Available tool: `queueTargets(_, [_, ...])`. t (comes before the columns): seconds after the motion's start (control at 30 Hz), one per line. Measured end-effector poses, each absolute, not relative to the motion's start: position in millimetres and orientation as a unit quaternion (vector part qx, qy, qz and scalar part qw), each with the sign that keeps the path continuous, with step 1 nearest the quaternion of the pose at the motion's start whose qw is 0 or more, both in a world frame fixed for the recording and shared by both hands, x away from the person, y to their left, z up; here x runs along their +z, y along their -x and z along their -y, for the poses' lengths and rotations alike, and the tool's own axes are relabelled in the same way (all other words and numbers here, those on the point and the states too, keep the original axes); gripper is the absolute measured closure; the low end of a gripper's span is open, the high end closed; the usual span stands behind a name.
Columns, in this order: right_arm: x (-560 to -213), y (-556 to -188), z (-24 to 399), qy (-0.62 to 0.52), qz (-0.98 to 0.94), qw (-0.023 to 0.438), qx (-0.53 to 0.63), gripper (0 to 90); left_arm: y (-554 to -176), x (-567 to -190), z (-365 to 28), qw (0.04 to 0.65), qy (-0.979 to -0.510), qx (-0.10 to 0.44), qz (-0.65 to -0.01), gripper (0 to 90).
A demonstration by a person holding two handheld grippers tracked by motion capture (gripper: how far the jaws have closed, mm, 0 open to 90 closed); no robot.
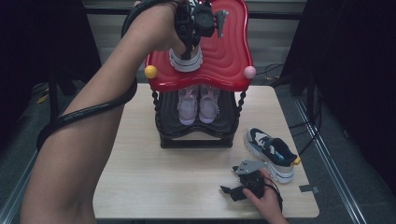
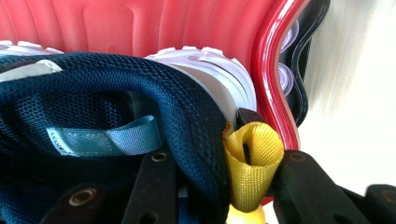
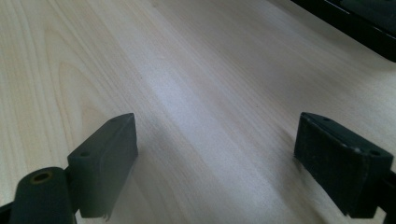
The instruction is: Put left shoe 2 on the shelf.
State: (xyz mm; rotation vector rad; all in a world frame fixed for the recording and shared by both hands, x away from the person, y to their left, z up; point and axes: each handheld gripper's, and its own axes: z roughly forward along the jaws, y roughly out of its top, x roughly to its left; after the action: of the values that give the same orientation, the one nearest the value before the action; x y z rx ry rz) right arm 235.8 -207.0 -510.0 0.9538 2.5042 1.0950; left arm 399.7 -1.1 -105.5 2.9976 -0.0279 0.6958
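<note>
A navy and white sneaker (image 1: 186, 60) rests on the red top shelf (image 1: 229, 56) of a small shoe rack. My left gripper (image 1: 189, 45) comes down on its heel from above and is shut on it. In the left gripper view the navy mesh heel collar (image 2: 116, 93) and a yellow pull loop (image 2: 252, 163) are pinched between the jaws of my left gripper (image 2: 224, 186), one jaw inside the shoe and one outside. The red shelf (image 2: 140, 28) lies behind. The matching sneaker (image 1: 273, 151) lies on the table at the right. My right gripper (image 1: 238, 189) rests open beside it, over bare wood (image 3: 187, 70).
A pair of pink shoes (image 1: 198, 105) stands on the rack's black lower shelf (image 1: 196, 133). A yellow ball (image 1: 150, 71) and a pink ball (image 1: 250, 72) cap the red shelf's front corners. The wooden table (image 1: 140, 177) has free room in front of the rack.
</note>
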Motion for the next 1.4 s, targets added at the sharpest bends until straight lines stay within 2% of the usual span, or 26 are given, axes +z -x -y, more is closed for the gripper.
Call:
queueTargets(0.87, [-510, -236, 207, -0.327, -0.859, 0.123, 0.374, 12.8, -407, -109, -3, 0.040, -0.974, 0.223, 0.014, 66.7])
queueTargets(1.17, [-510, -236, 207, -0.327, -0.859, 0.123, 0.374, 12.8, -408, -109, -3, 0.041, -0.973, 0.226, 0.001, 62.8])
queueTargets(1.4, [-510, -236, 207, -0.327, -0.859, 0.123, 0.374, 12.8, -411, -109, -4, 0.050, -0.970, 0.235, -0.023, 52.6])
